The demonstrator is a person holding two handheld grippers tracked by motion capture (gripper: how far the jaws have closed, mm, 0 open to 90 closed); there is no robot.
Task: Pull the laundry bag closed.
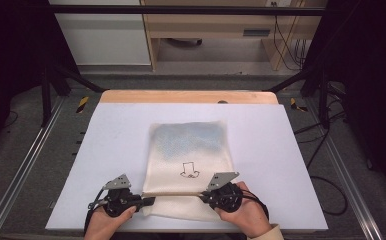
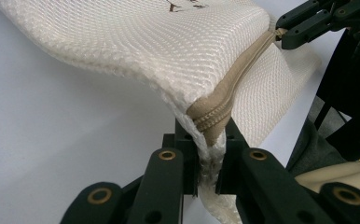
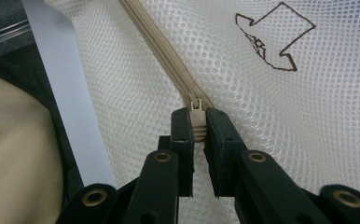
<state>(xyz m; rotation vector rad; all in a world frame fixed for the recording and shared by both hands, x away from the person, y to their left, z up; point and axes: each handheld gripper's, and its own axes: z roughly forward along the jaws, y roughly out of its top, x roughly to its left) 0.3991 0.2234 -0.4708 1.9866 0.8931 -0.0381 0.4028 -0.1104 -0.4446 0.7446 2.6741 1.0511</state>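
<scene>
High view: a cream mesh bag (image 1: 188, 165) lies mid-table (image 1: 106, 150), zip (image 1: 173, 193) along its near end. Left gripper (image 2: 209, 154) pinches the bag's corner at the zip's end. Right gripper (image 3: 197, 128) is clamped on the zip pull (image 3: 197, 116), beside an arrow mark (image 3: 273, 39).

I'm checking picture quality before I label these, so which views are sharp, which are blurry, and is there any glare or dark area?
High view: soft and low in detail, dark at both sides, table evenly lit, no glare. Left gripper view: zipper end sharp, bag blurs farther off. Right gripper view: mesh and zipper pull crisp, corners dim.
</scene>
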